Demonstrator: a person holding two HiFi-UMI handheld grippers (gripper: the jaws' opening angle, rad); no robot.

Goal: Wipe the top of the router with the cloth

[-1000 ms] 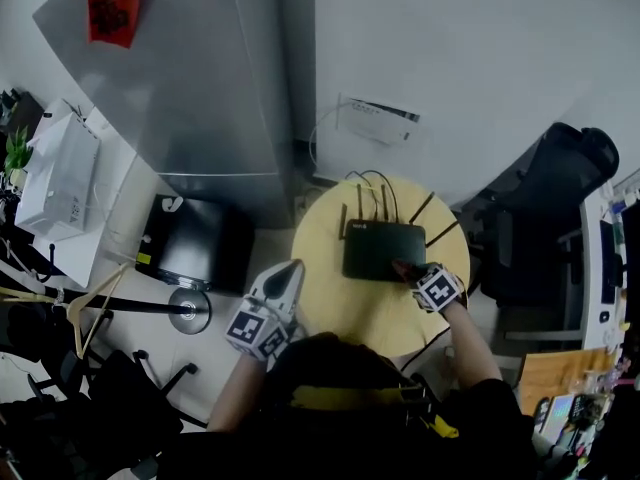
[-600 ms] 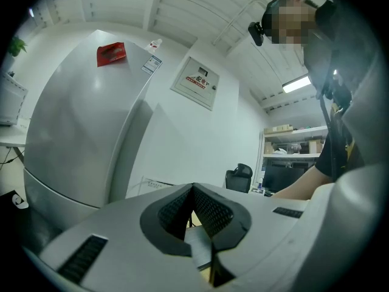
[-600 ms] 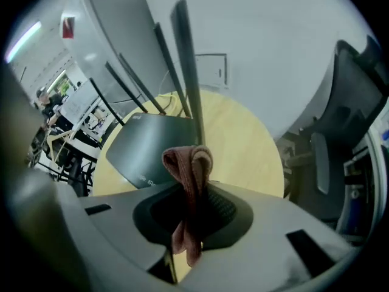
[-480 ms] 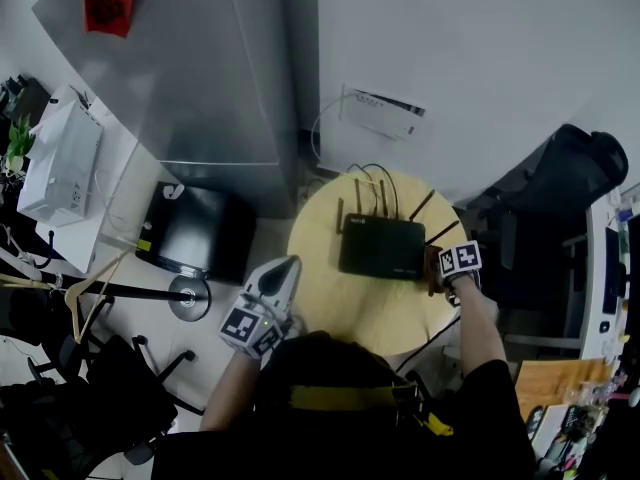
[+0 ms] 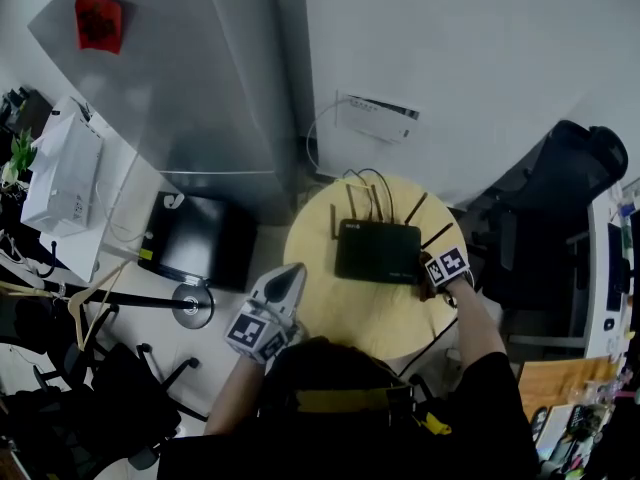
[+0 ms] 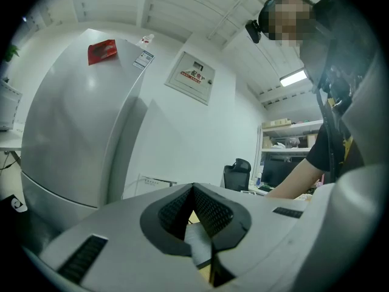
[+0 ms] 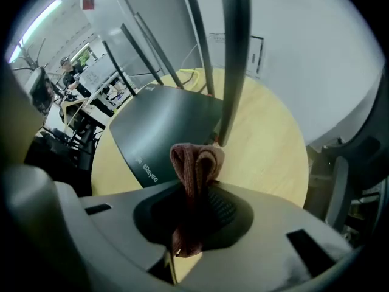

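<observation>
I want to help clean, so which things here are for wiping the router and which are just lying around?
For the job: router, cloth, right gripper holding it.
Just around: left gripper, fridge, office chair, white bag.

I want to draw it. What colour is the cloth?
Reddish-brown, a bit pinkish. The cloth shows best in the right gripper view, pinched in the right gripper.

Router antennas (image 7: 234, 53) cut off by top edge, lower end of cloth (image 7: 194, 166) buried inside right claw (image 7: 193, 208)
</observation>
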